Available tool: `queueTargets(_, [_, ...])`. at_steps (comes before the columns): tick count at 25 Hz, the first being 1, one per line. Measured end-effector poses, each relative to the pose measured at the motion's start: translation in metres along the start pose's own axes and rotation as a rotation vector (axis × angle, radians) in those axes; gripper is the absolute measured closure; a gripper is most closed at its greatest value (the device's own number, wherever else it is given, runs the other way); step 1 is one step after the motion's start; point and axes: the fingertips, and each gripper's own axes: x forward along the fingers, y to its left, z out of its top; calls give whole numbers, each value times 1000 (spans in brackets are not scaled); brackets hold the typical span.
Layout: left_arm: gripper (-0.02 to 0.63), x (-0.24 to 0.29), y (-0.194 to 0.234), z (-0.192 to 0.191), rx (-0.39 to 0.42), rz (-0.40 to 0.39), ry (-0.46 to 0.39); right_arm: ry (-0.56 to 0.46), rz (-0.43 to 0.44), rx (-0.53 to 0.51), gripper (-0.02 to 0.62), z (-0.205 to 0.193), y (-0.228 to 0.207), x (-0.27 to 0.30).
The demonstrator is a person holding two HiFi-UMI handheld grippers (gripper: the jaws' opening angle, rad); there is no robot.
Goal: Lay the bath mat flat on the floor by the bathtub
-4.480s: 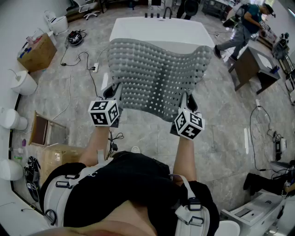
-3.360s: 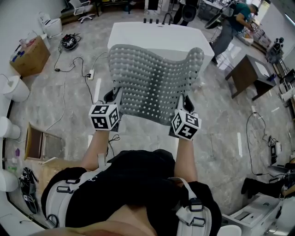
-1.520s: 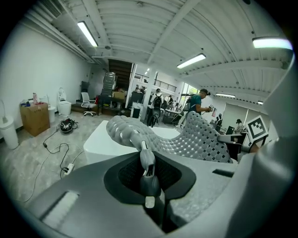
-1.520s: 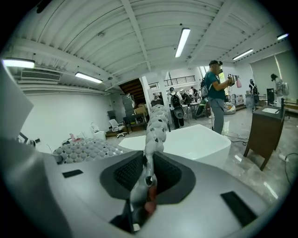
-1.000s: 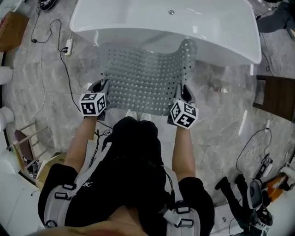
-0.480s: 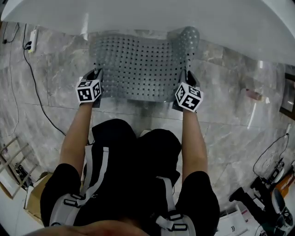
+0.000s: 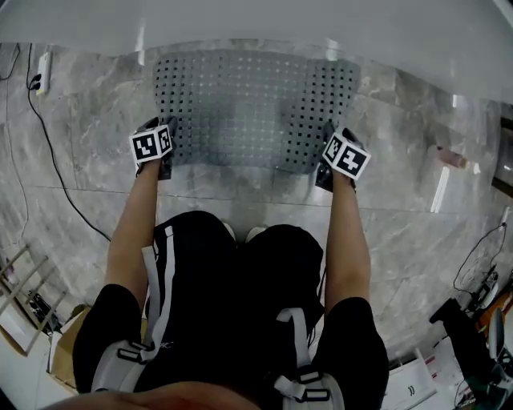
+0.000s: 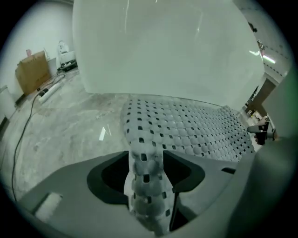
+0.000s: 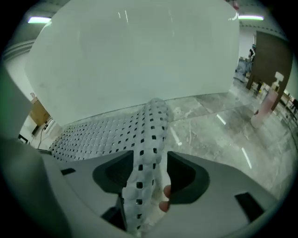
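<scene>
The grey perforated bath mat lies spread on the marble floor, its far edge against the white bathtub. My left gripper is at the mat's near left corner and my right gripper at its near right corner. In the left gripper view the corner strip runs up between the opening jaws of the left gripper. In the right gripper view the other corner stands between the opening jaws of the right gripper, loosely, with a gap beside it. Bathtub wall fills both backgrounds.
A black cable and a power strip lie on the floor to the left. A pink bottle stands right of the mat by a dark cabinet. A wooden frame is at the lower left. The person's knees are just behind the mat.
The mat came down from hanging curved against the tub to lying flat; its curled far right corner unrolled. Both grippers dropped to floor level and moved slightly apart.
</scene>
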Motion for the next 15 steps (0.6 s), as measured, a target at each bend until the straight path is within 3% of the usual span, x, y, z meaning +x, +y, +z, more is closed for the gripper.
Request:
queueTargets(3, [391,-40,12,20,8,70,-104,-102,-31,16,400,21,-2,-43])
queueTargets(4, [468,-63,9,30,9,73,-132,-142,-32,1,498,33,5,-67])
queueTargets(5, [604,-92,3,44,15,65,-160,-180,-21,-39,591,48,17,-96])
queueTargets(9, [604,-253,-53,127,24,-44,-281,-284,89,-202,591,122,94,-254])
queueTargets(15, [604,-576,-144,252,37,-188,-426,-402,161,-209,591,238,186,-561])
